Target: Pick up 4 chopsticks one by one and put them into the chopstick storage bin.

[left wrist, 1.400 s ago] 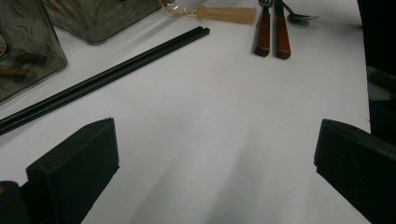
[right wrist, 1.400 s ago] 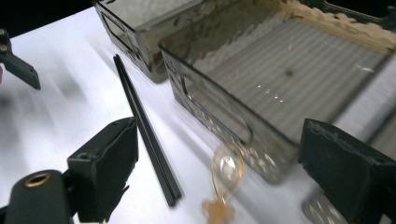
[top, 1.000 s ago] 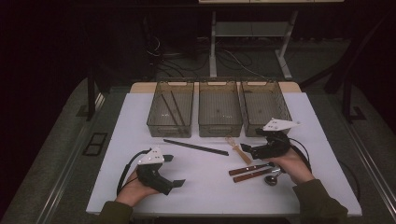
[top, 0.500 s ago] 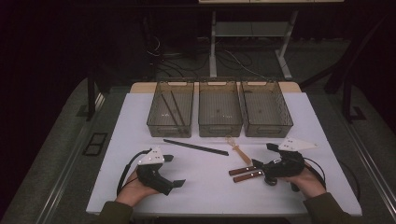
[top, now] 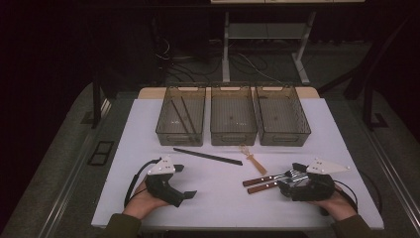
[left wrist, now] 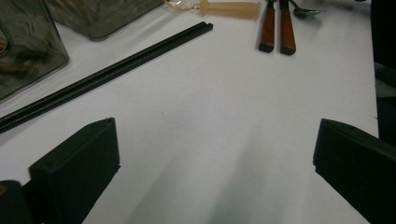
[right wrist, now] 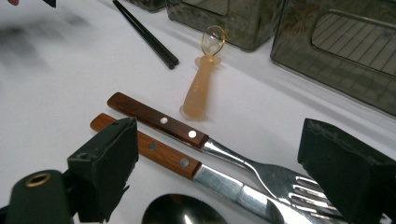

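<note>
Your left gripper [top: 184, 181] rests low on the desk [top: 218, 208] at the near-left, jaws spread wide with nothing but bare white surface between them. Ahead of it the pair of black chopsticks [top: 207, 156] lies on a slant toward the three clear bins [top: 233, 136]; the left bin already holds two dark sticks. Moving toward the middle, a small pale spoon [top: 253, 159] sits just in front of the centre bin.

Further right come the pieces in play: a wood-handled fork [right wrist: 201, 140] and a wood-handled knife [right wrist: 187, 165], side by side and nearly touching, with the bowl of a metal spoon [right wrist: 184, 212] just below them. Their long axes run roughly left to right, handles pointing to the desk's middle, metal ends toward your right hand. Your right gripper [right wrist: 215, 182] is by far the nearer: its jaws stand apart and straddle the metal ends, gripping nothing yet. The jaws already sit across both shafts, so closing here would likely catch fork and knife together; shift if you want only one.
</note>
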A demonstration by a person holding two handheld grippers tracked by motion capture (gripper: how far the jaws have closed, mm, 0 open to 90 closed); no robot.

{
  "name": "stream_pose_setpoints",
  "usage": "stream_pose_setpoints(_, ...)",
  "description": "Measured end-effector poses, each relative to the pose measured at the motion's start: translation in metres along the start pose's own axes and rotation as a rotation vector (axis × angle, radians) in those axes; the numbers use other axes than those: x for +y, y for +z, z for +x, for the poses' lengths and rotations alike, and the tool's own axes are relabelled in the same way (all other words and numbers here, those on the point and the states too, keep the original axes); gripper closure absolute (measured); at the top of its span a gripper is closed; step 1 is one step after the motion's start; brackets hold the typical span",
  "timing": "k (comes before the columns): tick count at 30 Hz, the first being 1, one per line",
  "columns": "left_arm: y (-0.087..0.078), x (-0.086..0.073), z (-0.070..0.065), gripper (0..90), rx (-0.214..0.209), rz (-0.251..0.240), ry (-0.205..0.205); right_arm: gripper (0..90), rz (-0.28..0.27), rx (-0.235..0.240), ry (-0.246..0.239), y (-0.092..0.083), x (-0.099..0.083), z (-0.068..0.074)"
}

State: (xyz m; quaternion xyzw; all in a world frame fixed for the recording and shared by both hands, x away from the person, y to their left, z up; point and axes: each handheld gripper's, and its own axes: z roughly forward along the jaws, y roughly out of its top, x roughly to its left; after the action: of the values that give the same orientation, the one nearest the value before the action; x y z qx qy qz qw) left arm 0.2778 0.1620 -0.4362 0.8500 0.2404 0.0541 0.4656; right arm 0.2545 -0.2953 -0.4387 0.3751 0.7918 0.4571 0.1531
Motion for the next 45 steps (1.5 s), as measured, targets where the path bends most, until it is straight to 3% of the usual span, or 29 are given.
stream_pose_setpoints(7, -0.001, 0.004, 0.002, 15.6, 0.004, 0.007, 0.011, 12.5, 0.001, 0.001, -0.003, -0.001, 0.000, -0.001)
stream_pose_setpoints(11, 0.000, 0.010, 0.005, 30.5, 0.004, -0.002, 0.024, 12.5, 0.002, -0.001, -0.005, -0.002, 0.000, 0.000)
stream_pose_setpoints(17, 0.005, 0.017, 0.015, 48.7, 0.042, 0.011, 0.032, 12.5, -0.003, -0.008, -0.004, -0.002, 0.000, -0.002)
stream_pose_setpoints(24, 0.010, 0.024, 0.028, 76.3, 0.096, 0.055, 0.023, 12.6, -0.006, -0.007, 0.000, -0.002, 0.001, -0.002)
stream_pose_setpoints(28, 0.014, 0.028, 0.038, 89.1, 0.125, 0.072, -0.002, 12.5, -0.005, -0.003, 0.002, -0.003, 0.001, -0.001)
stream_pose_setpoints(37, 0.023, 0.032, 0.056, 89.3, 0.170, 0.115, -0.012, 12.5, -0.014, -0.006, 0.002, -0.005, 0.002, -0.002)
stream_pose_setpoints(45, 0.033, 0.034, 0.073, 89.3, 0.205, 0.129, -0.047, 12.5, -0.013, -0.003, 0.004, -0.004, 0.002, -0.002)
